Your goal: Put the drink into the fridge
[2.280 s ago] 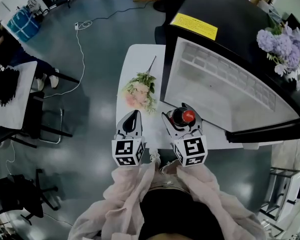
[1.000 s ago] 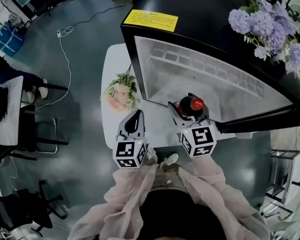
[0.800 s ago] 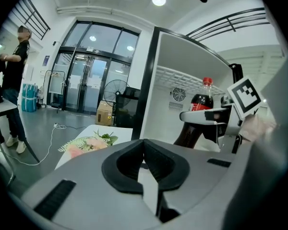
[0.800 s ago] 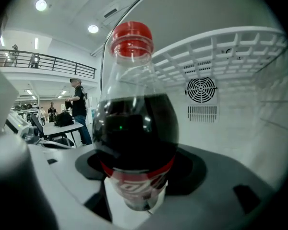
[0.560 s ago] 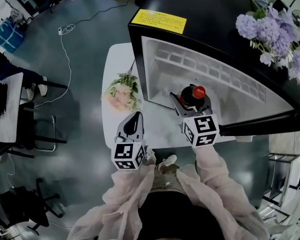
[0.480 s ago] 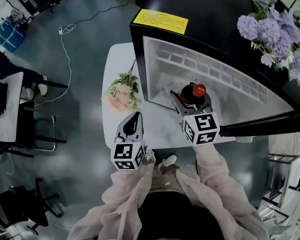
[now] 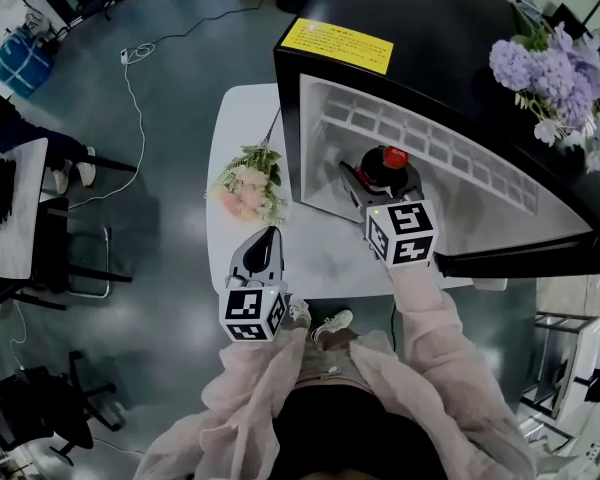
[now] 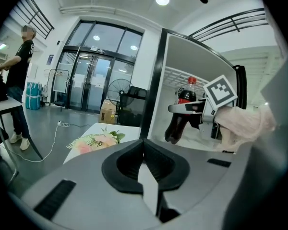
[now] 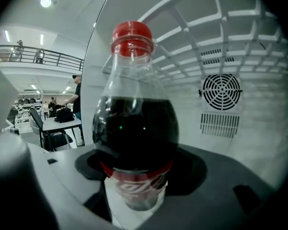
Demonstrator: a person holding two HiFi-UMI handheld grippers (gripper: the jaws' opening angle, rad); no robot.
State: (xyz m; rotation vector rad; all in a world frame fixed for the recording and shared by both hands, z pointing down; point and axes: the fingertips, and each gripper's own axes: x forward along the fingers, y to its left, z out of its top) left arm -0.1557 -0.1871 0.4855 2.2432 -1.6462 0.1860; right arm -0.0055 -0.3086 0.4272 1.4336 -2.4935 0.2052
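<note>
Though glossy, grey floor under table

Loose pale pink sleeves, gathered in soft folds, over a black top. The left gripper and right gripper have grey shells and black jaws, each with a white cube printed with black square markers. One white shoe shows

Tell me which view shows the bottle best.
The right gripper view: the bottle fills the picture, red cap to label. The head view shows just its cap and shoulders from above; the left gripper view shows it small, side-on.
</note>
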